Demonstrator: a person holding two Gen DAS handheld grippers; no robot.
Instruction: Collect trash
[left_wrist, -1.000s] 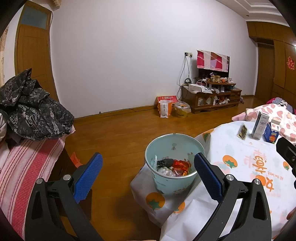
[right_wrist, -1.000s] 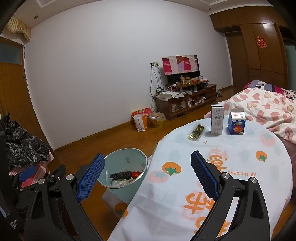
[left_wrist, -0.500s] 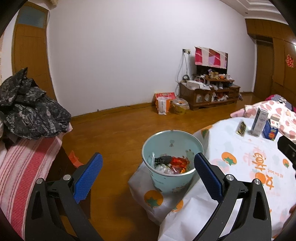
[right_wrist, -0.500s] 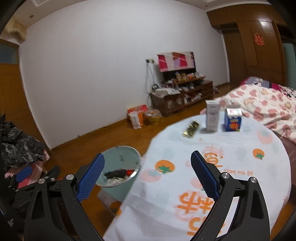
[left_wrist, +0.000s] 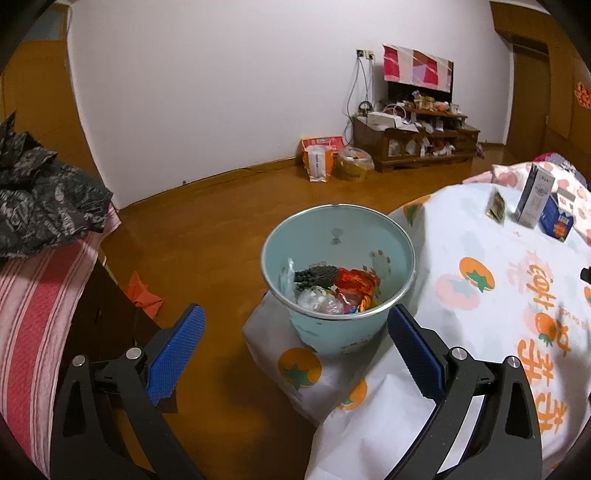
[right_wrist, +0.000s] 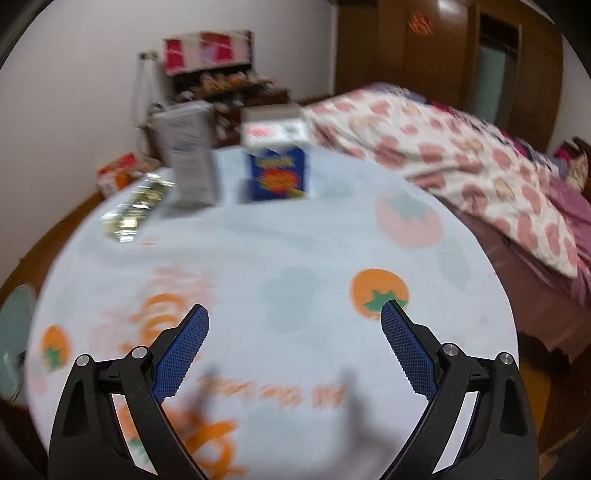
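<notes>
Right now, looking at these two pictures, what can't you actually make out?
- Print on the tall white carton and blue box: smeared by motion blur in the right view, too small in the left.
- Lower trash in the bin: buried under the top wrappers, left view.
- Bin in the right view: cut off by the left edge.
- Shelf clutter: too small.

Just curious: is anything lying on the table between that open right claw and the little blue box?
No. In the right wrist view, only bare tablecloth lies between the right gripper and the blue carton.
</notes>
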